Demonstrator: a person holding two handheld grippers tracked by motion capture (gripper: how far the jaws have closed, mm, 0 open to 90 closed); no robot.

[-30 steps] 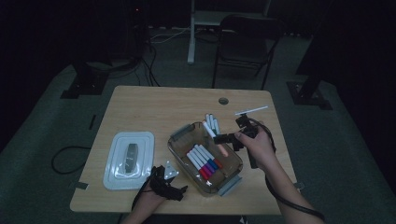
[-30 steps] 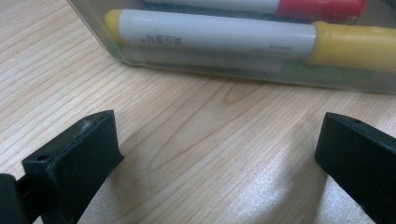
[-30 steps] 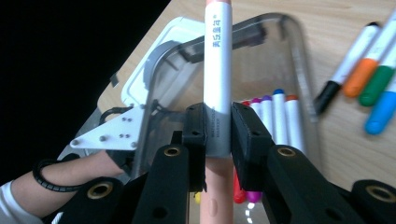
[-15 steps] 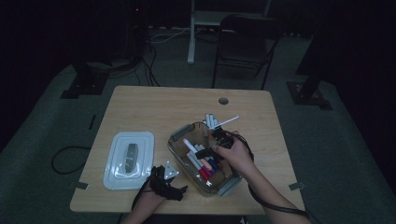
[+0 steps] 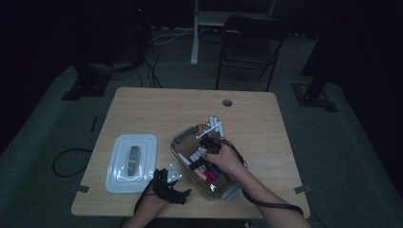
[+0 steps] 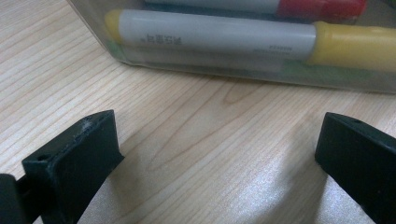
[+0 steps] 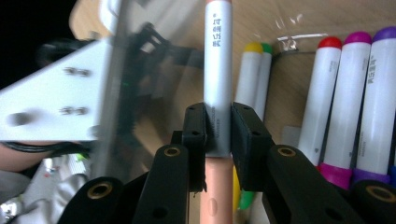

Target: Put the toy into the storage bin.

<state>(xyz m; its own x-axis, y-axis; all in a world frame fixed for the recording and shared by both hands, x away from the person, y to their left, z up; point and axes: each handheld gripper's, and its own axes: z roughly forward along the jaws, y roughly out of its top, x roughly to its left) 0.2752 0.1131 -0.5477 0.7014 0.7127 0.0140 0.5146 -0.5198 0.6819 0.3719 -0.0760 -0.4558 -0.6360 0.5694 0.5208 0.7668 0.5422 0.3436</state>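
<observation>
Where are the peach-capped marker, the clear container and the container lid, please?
peach-capped marker (image 7: 217,84), right gripper view, grey barrel above the pads.
clear container (image 5: 183,136), high view, far-left rim corner.
container lid (image 5: 142,142), high view, its far-right flat part.

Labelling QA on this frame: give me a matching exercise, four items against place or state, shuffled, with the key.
Items:
1. Grey-barrelled marker with salmon-pink caps
2. White plastic lid with a grey handle
3. Left tool
4. Small bunch of white markers

Places or states:
A. Open, resting low over bare light wood table, just outside the clear plastic box
B. Clamped between the jaws of the right tool, over the box
C. Lying on the table at the box's far end
D. Lying flat on the table, left of the box

Pairs: 1-B, 2-D, 3-A, 4-C
</observation>
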